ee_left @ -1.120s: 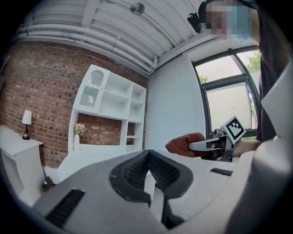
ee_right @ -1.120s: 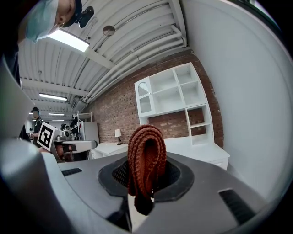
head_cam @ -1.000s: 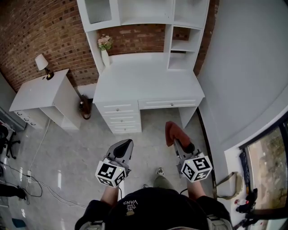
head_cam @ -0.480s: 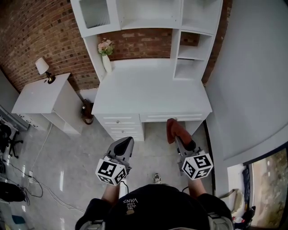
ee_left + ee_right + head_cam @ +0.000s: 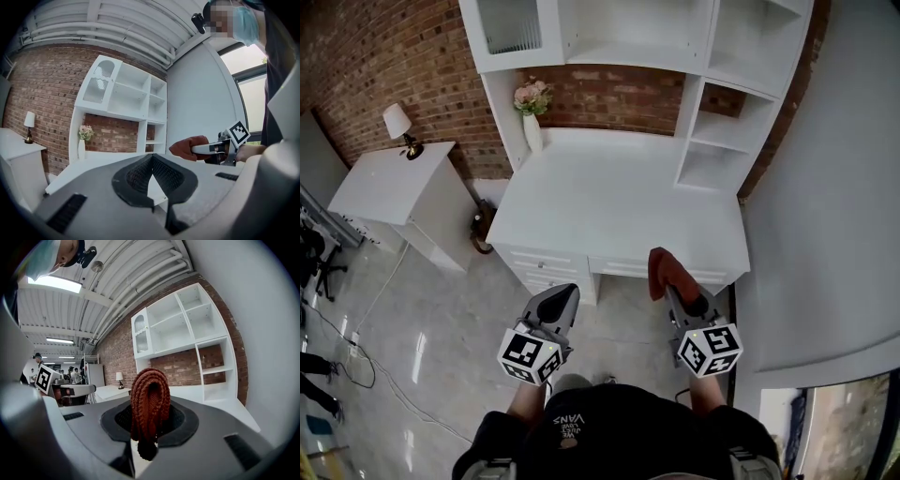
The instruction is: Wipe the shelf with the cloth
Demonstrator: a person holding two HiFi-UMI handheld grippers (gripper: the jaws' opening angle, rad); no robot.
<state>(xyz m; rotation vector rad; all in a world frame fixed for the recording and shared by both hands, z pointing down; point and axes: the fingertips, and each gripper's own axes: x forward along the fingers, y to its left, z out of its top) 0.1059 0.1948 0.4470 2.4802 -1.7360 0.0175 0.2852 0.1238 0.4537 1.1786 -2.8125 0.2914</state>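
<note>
Right claw (image 5: pixel 673 292): pinching the cloth (image 5: pixel 660 269). In the right gripper view the rust-red knitted fabric stands folded in a loop between the jaws, with one end hanging below them.

Left claw (image 5: pixel 561 298): jaws pressed together at the tips, nothing between them. I read this from the left gripper view.

I hold both claws out at about the same height, well apart from each other, and both point toward the white worktop (image 5: pixel 609 206).

Cloth position: in the head view it sits over the worktop's front edge, right of centre. It is well apart from the shelf (image 5: pixel 609 37), the white unit of open compartments along the back of the worktop.

A white vase of pink flowers (image 5: pixel 532 117) stands at the worktop's back left corner, against the brick wall (image 5: pixel 412 56). A small lamp (image 5: pixel 401 122) stands on a separate white cabinet (image 5: pixel 384 183) to the left.
</note>
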